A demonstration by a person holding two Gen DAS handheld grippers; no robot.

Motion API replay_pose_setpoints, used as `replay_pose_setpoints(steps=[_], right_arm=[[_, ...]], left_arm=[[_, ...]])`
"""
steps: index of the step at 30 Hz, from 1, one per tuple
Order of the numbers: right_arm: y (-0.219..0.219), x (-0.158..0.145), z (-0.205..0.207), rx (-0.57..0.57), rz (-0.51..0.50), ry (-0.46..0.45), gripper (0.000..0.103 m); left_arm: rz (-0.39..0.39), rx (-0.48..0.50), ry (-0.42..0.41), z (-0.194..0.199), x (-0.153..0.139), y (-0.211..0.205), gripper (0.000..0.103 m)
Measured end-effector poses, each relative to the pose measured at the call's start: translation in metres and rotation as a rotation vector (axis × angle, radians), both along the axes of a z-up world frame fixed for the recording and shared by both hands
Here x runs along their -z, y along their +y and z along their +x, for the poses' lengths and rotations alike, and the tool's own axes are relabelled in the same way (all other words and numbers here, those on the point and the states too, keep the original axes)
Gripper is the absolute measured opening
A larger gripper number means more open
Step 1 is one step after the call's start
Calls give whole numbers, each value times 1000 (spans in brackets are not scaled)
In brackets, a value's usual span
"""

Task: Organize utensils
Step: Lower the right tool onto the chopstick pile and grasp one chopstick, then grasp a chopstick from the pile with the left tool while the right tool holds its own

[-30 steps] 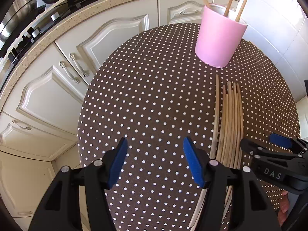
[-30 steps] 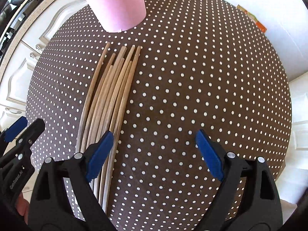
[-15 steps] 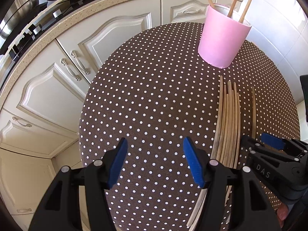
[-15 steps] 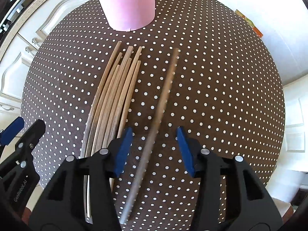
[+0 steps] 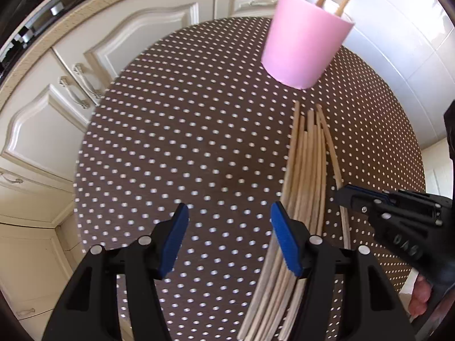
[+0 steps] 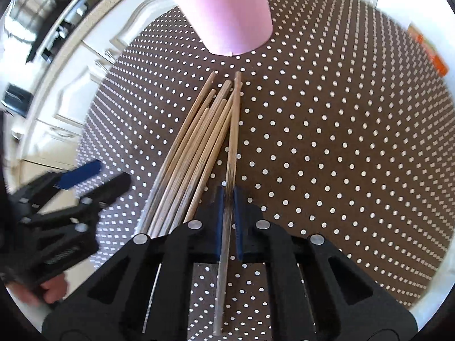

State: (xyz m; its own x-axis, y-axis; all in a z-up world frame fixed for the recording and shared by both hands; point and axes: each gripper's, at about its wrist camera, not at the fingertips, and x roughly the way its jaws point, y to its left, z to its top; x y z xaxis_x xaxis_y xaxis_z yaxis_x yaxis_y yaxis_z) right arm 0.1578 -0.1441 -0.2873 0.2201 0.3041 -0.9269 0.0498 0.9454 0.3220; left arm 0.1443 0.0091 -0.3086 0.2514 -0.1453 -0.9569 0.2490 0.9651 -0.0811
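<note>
— What did our right gripper hold?
— We pinched one chopstick, at the pile's three o'clock side.
— Our left gripper?
— Wide, holding nothing. The pink cup stood at twelve o'clock.

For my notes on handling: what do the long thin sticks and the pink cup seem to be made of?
The long thin sticks look like bamboo or light wood, unvarnished: tan, matte, fine lengthwise grain, greyer toward the near ends. The pink cup looks like plastic, perhaps silicone: even colour, smooth matte wall, thin rim. The look does not settle which.
</note>
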Motion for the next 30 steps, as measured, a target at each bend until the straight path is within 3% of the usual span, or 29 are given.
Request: replay_pose_setpoints(steps=[5,10,17,24,30], right_arm=[[-11,0,4,-21,-32,17,7],[-48,-3,5,-25,0,42,7],[-88,-4,13,-29,25,73,7],[-80,-1,13,-19,27,93,7],[-82,1,14,-25,37,106,7]], left_arm=[[24,29,34,5,10,-18,60],[85,72,35,9,13,-33,61],[108,75,60,24,10,-39,62],[145,38,123,62,16,-55,67],[240,121,143,68,19,-74,68]])
